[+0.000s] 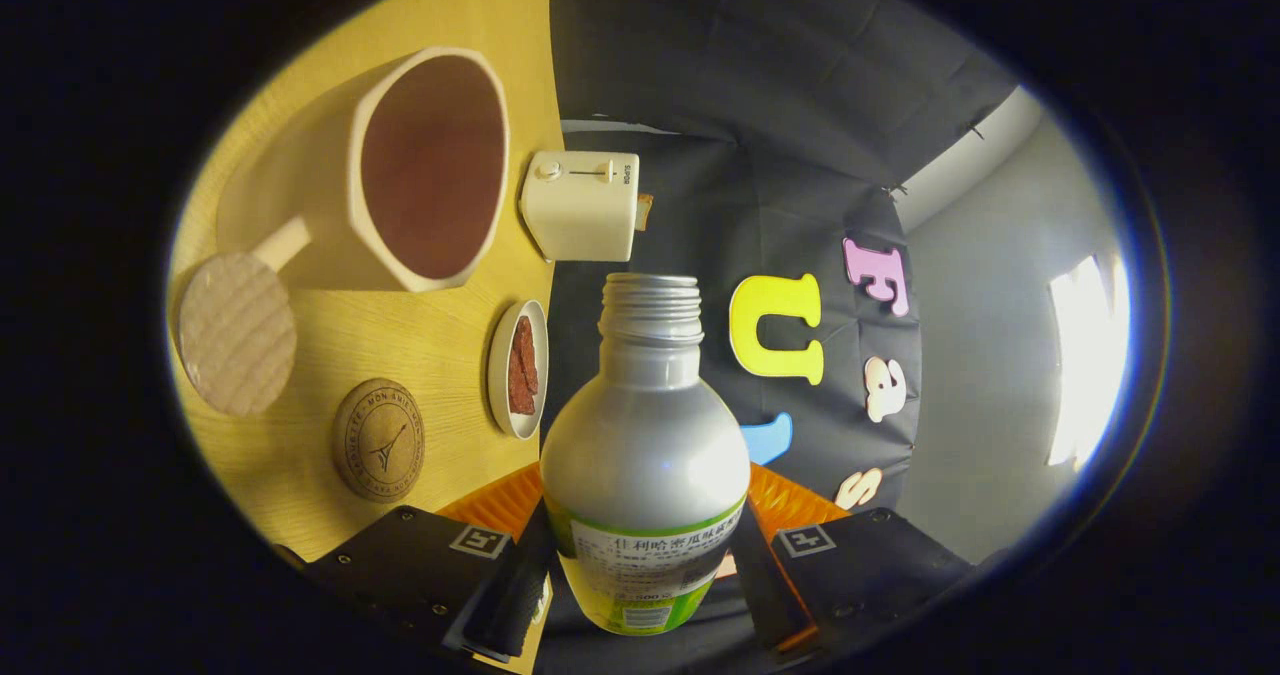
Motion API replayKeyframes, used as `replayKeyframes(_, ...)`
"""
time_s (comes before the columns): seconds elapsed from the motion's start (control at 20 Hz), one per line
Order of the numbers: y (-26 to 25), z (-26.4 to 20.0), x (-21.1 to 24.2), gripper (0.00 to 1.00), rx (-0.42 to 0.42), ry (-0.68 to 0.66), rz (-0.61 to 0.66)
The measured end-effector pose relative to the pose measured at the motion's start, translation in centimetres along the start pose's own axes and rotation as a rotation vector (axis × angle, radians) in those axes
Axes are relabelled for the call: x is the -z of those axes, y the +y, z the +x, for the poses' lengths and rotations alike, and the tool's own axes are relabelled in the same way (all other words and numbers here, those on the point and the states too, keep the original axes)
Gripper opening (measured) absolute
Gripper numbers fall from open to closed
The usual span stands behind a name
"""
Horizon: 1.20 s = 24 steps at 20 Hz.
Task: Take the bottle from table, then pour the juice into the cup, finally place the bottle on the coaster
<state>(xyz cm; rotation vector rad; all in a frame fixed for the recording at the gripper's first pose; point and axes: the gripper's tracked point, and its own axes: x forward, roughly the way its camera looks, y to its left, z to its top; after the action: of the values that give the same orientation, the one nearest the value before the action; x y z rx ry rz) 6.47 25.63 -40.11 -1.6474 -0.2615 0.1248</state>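
Observation:
My gripper [645, 570] is shut on a silver bottle [645, 435] with a green and white label, both fingers pressing its lower body. The bottle's cap is off and its threaded neck points away from me toward the booth wall. The view is rolled, so the wooden table [430, 355] runs up the left side of the bottle. A big cream cup [425, 170] with a handle stands on the table, beyond and left of the bottle's mouth, its inside dark reddish-brown. A round cork coaster [379, 440] lies on the table close to my left finger.
A ribbed round coaster [237, 333] lies by the cup's handle. Between the cup and the bottle sits a small white dish [505, 367] of red-brown food. A cream toaster [582, 205] stands at the table's back edge against the cloth wall.

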Motion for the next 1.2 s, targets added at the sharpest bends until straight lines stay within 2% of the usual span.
replayKeyframes(0.45,-1.3,-0.4,-0.6,0.82,0.051,-0.043,-0.138)
replayKeyframes(1.2,-2.0,-0.5,-0.6,0.82,0.078,-0.049,-0.17)
